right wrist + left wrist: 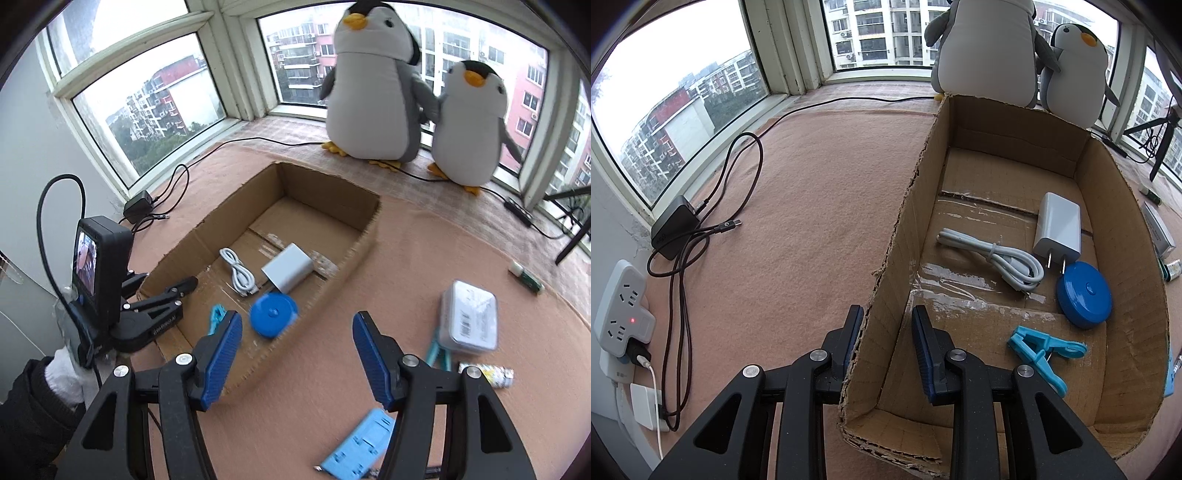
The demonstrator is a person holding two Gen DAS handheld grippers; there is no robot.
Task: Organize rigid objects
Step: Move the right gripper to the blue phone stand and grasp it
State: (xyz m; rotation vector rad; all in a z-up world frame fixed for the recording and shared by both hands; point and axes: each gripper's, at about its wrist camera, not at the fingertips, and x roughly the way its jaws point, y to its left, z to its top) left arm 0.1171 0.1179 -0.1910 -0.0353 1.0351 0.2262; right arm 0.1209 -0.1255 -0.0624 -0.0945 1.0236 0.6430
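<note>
- Left gripper (886, 317) is clenched on the cardboard box (1123, 206) wall, steadying it.
- Right gripper (297, 332) hangs released, holding nothing.
- Just beyond its right finger lies the clear plastic case (468, 319): likely light, stiff and slick; grip across its short sides.
- Pink felt-like mat (406, 240) on a bay-window ledge.

Open cardboard box (1123, 206) w/ charger (1059, 225), cable (993, 258), blue tape (1084, 299), blue clip (1043, 350) inside.
</note>
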